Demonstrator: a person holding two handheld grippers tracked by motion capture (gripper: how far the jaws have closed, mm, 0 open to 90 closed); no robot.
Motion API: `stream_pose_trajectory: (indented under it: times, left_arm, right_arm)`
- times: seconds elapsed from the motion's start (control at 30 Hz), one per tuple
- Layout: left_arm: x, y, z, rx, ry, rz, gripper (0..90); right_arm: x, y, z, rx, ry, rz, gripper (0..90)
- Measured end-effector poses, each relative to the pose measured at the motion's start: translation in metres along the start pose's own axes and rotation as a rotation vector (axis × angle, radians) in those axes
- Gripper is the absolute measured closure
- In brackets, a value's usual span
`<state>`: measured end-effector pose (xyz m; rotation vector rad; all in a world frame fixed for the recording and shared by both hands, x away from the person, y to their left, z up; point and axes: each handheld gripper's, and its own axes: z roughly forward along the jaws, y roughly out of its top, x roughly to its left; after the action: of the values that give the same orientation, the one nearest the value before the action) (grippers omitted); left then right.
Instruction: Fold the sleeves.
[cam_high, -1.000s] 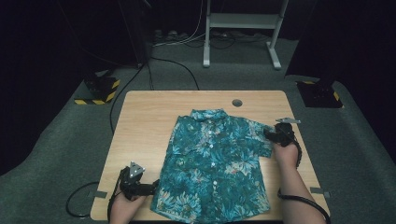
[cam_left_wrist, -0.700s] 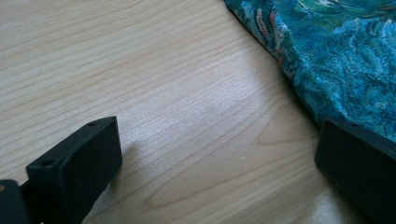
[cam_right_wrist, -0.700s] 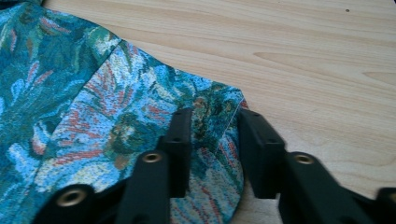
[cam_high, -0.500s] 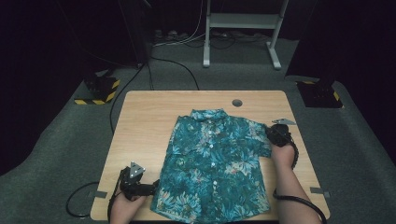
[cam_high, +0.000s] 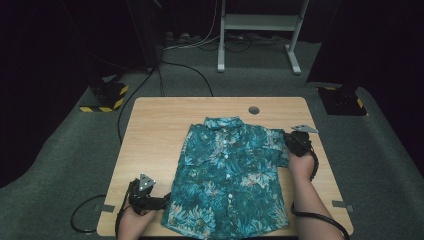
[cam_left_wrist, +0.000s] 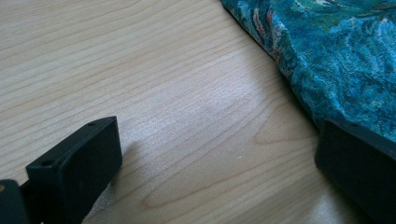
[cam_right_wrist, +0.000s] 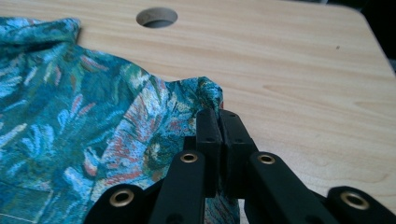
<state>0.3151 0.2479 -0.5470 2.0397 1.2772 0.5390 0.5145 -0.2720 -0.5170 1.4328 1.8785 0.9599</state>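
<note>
Left hand-held gripper (cam_high: 162, 201) sits at the near-left hem corner of the shirt (cam_high: 230, 180), low on the counter (cam_high: 150, 135); in the left gripper view its jaws stand wide apart with bare wood between them, and the cloth (cam_left_wrist: 336, 56) only reaches the inner edge of one jaw, so nothing is gripped there. Shirt lies flat, front up, buttoned, on the counter's middle, collar toward the far edge. Farther out, the right hand-held gripper (cam_right_wrist: 218, 122) is at the shirt's right sleeve (cam_right_wrist: 187, 100), jaws just closed and now pressed together on a pinch of the sleeve edge, which bunches up above the pads. Risks, as I judge them: the pinch looks thin and near the hem, so a pull could slip it free; if the sleeve is lifted or folded across while the left jaws hold nothing, the whole shirt may drag or skew on the smooth wood rather than crease cleanly. A single-layer catch could also leave the sleeve's lower layer behind. Cable hole (cam_high: 254, 110) beyond the collar is well apart, no snag likely.
</note>
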Motion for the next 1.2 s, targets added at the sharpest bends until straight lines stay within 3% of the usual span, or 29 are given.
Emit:
stream_pose_trajectory:
  times: [0.33, 0.67, 0.87, 1.2]
  left_arm:
    - [0.001, 0.000, 0.000, -0.003, -0.010, -0.009, 0.9]
    - [0.002, 0.000, -0.001, -0.007, -0.021, -0.011, 0.8]
    - [0.002, 0.000, -0.001, -0.008, -0.023, -0.011, 0.8]
    - [0.002, 0.000, -0.001, -0.007, -0.022, -0.010, 0.9]
  right_arm:
    - [0.017, 0.016, -0.018, -0.039, 0.004, -0.017, 87.2]
    - [0.041, 0.031, -0.035, -0.061, -0.020, -0.095, 86.9]
    - [0.043, 0.036, -0.040, -0.056, -0.043, -0.121, 86.4]
    - [0.064, 0.034, -0.043, -0.082, 0.004, -0.114, 86.1]
